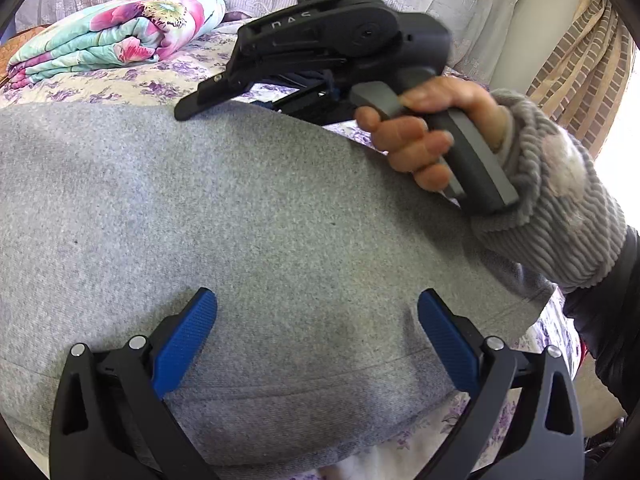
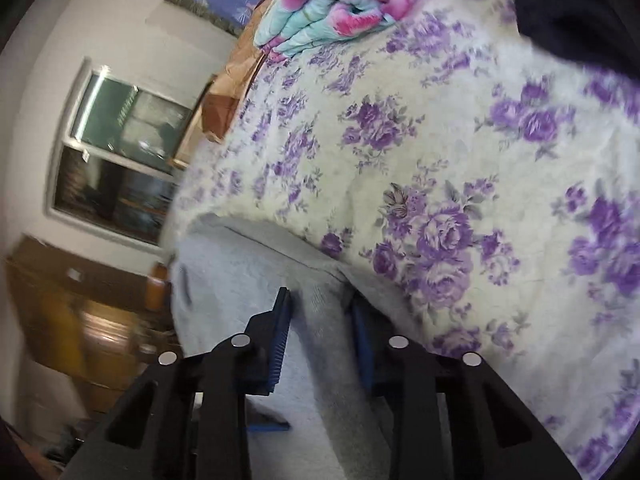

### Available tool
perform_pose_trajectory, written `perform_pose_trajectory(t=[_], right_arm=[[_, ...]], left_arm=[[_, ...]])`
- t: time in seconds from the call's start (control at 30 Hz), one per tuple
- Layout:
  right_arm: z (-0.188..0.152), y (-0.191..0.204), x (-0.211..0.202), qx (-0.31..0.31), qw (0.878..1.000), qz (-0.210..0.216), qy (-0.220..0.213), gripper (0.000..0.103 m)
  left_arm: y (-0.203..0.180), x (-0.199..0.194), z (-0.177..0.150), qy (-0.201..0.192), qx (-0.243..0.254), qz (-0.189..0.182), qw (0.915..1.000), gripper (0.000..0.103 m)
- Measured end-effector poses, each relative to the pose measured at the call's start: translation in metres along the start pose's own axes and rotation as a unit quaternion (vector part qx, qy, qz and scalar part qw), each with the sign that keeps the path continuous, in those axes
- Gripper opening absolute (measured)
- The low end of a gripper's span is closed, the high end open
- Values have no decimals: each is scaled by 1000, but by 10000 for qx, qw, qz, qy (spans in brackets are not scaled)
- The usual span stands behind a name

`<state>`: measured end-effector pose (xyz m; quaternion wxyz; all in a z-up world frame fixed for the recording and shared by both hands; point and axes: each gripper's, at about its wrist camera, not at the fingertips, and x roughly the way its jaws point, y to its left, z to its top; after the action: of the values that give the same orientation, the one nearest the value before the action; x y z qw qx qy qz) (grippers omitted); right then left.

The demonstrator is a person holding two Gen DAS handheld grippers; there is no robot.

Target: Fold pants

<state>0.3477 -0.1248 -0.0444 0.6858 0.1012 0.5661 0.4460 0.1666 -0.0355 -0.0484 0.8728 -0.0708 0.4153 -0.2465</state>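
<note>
Grey pants lie spread on a bed with a purple-flowered sheet. My left gripper hovers low over the near part of the pants, open, its blue pads wide apart with only flat cloth beneath. A hand in a grey ribbed sleeve holds my right gripper at the far edge of the pants. In the right wrist view that gripper is shut on a raised fold of the grey pants, with cloth filling the gap between its blue pads.
A folded flowered quilt lies at the head of the bed, also seen as the quilt. Flowered sheet stretches beyond the pants. A dark garment lies farther on. A window and a wooden cabinet stand off the bed's side.
</note>
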Motion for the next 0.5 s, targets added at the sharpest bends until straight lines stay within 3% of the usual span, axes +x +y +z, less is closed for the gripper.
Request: perform_pose_trajectory(t=[0.1, 0.17, 0.23, 0.37, 0.47, 0.5], right_arm=[[4, 5, -21, -288, 9975, -600, -249, 28], [6, 1, -46, -392, 9831, -1640, -707, 30], [-1, 9, -56, -611, 9802, -1658, -897, 29], [-42, 66, -31, -1622, 9661, -1881, -698, 28], [-41, 67, -2, -1540, 9582, -2352, -529, 17], [-40, 57, 2, -1433, 9557, -2525, -480, 7]], left_arm=[[1, -1, 0, -7, -12, -12, 10000, 98], [1, -1, 0, -8, -13, -11, 10000, 98], [1, -1, 0, -8, -13, -11, 10000, 98], [2, -1, 0, -11, -13, -11, 10000, 98], [1, -1, 0, -9, -8, 0, 10000, 98], [2, -1, 0, -7, -6, 4, 10000, 98]])
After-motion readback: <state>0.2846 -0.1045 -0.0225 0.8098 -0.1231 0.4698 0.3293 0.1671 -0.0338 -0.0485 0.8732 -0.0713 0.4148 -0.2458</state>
